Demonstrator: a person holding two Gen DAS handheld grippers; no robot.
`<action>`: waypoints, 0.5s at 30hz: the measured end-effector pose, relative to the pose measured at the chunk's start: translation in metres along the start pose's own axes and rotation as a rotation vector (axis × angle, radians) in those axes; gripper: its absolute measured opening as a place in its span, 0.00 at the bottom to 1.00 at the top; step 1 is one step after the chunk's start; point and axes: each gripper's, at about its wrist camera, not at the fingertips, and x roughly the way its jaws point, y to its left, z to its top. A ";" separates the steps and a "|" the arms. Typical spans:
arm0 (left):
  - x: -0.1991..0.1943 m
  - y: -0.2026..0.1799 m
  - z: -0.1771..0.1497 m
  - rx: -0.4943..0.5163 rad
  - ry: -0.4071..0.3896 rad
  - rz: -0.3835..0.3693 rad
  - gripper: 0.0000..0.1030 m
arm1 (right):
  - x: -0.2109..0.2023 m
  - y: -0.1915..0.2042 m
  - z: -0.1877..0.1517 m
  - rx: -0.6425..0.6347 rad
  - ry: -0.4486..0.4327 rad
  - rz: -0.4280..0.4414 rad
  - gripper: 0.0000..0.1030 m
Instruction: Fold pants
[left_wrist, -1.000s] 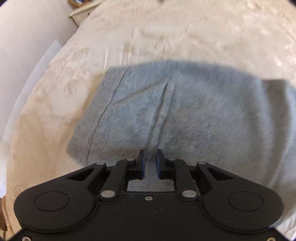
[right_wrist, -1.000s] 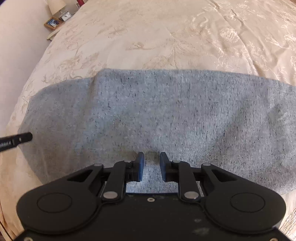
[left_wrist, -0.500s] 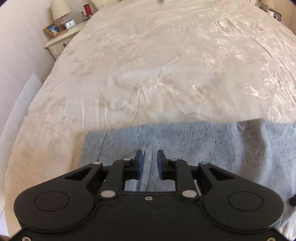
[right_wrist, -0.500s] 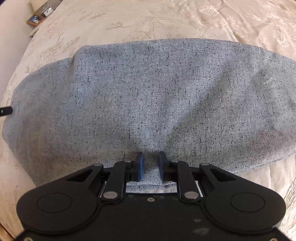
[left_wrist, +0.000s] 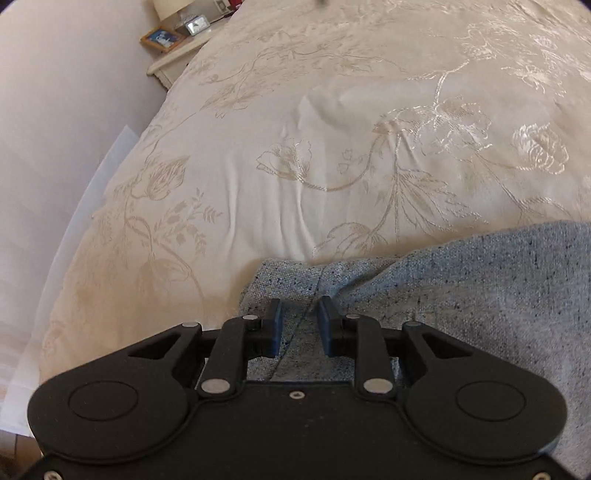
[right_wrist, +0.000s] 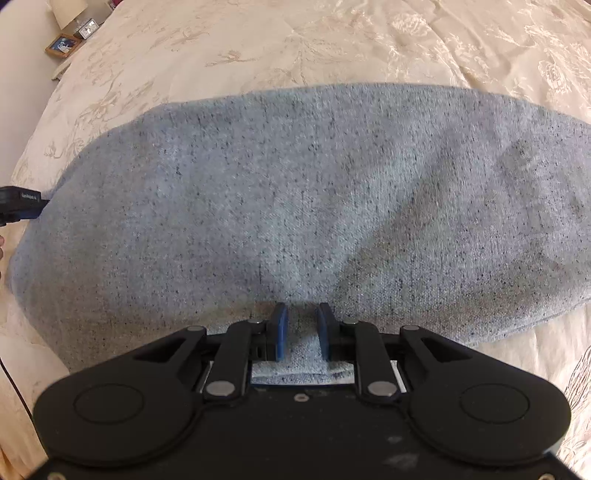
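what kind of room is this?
Likely a bedroom: grey pants lie on a floral cream bedspread, with a nightstand holding a lamp and framed photo beside it.

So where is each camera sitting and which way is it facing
Left wrist: on the left gripper, facing forward over the pants edge and bed; its own fingers show.
Right wrist: on the right gripper, facing the pants; the left gripper's tip shows at far left.
Shared: pants, bed, nightstand.
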 end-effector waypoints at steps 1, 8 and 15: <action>-0.001 -0.002 0.000 0.011 -0.006 0.009 0.32 | -0.002 0.003 0.004 -0.012 -0.020 -0.001 0.20; -0.043 0.002 -0.005 -0.003 -0.070 -0.006 0.32 | -0.007 0.005 0.024 -0.013 -0.059 -0.001 0.20; -0.100 -0.016 -0.032 0.014 -0.070 -0.059 0.32 | -0.018 -0.066 0.021 0.072 -0.105 -0.096 0.20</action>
